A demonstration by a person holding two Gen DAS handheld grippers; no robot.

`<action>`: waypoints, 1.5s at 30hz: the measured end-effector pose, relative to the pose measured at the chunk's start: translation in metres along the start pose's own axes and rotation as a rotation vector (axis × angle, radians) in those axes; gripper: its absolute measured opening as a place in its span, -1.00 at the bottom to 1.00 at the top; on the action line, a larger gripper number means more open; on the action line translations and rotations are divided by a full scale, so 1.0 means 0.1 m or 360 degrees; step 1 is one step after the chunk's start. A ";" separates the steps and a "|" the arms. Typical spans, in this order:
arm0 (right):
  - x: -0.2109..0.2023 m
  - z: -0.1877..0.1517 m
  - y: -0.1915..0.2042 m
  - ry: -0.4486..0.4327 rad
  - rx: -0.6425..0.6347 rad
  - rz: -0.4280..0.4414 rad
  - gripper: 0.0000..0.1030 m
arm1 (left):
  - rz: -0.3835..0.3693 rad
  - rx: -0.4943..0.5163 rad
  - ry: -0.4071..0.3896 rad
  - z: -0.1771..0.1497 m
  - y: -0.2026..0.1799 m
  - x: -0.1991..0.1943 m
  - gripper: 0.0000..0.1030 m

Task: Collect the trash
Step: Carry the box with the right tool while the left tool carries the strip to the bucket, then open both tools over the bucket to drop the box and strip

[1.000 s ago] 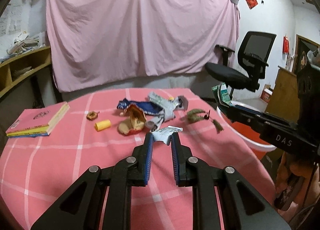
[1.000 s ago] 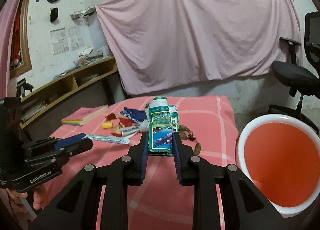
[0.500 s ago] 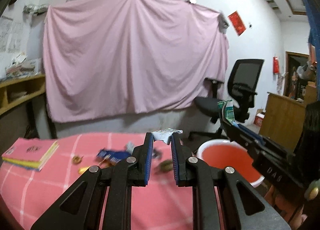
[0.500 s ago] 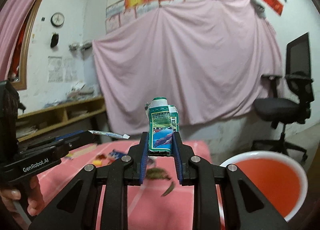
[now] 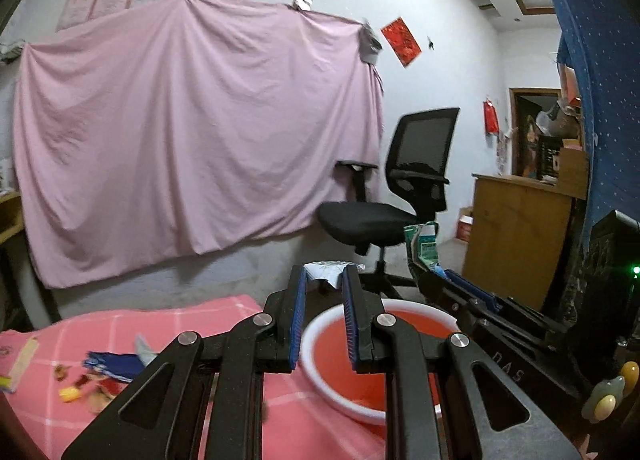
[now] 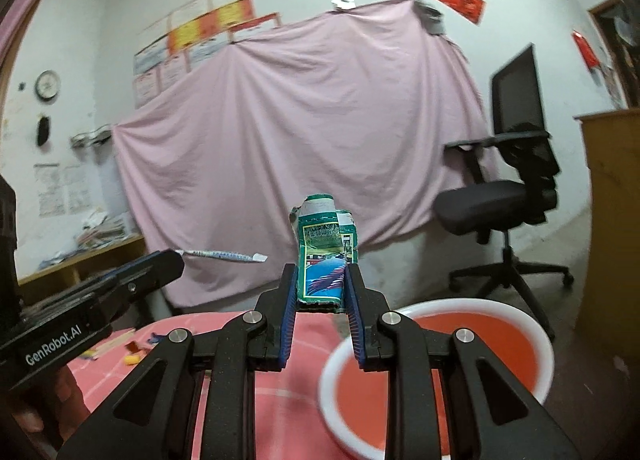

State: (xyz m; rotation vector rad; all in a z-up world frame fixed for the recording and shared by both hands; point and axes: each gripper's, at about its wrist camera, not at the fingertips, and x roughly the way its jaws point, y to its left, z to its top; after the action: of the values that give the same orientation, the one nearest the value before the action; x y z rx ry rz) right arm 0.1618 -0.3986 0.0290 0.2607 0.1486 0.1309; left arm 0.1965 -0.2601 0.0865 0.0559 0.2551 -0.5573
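Now the left gripper (image 5: pixel 325 280) is clamped on a thin pale wrapper (image 5: pixel 327 272), and the right gripper (image 6: pixel 321 288) is clamped on a green carton (image 6: pixel 325 252), both near the red basin (image 6: pixel 440 360) beside the tabletop (image 5: pixel 132 324). Neither piece looks squarely over the basin. Letting go too early could drop the light wrapper outside the rim.

the left tongs (image 5: pixel 325 284) and right tongs (image 6: pixel 322 287) are matt black plastic with ribbed blue pads and shiny metal pins. the carton (image 6: pixel 325 256) looks like creased, printed glossy card, and the wrapper (image 5: pixel 329 274) thin crinkled foil. the basin (image 6: pixel 436 376) is smooth glossy plastic, and checked pink cloth covers the table (image 5: pixel 160 324).
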 end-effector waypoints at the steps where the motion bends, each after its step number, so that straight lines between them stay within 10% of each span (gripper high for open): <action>1: 0.00 0.00 -0.05 0.0007 0.0018 -0.0018 -0.59 | -0.0016 -0.0008 0.0022 0.00 -0.02 0.06 -0.71; 24: 0.18 -0.17 -0.63 0.0323 0.0309 -0.0231 -0.36 | -0.0183 -0.0279 0.0612 -0.14 -0.06 0.93 -0.58; 32: 0.19 -0.16 -0.58 0.0320 0.0294 -0.0226 -0.35 | -0.0123 -0.0328 0.0565 -0.11 0.12 0.75 -0.40; 45: 0.08 -0.05 -0.17 0.0078 0.0114 -0.0142 0.43 | 0.0140 -0.0401 0.0208 -0.08 0.61 0.04 0.24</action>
State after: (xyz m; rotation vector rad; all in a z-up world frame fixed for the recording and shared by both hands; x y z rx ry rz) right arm 0.1706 -0.4127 0.0190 0.3220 0.2134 0.0433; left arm 0.2301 -0.2089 0.0766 -0.1405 0.4462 -0.4310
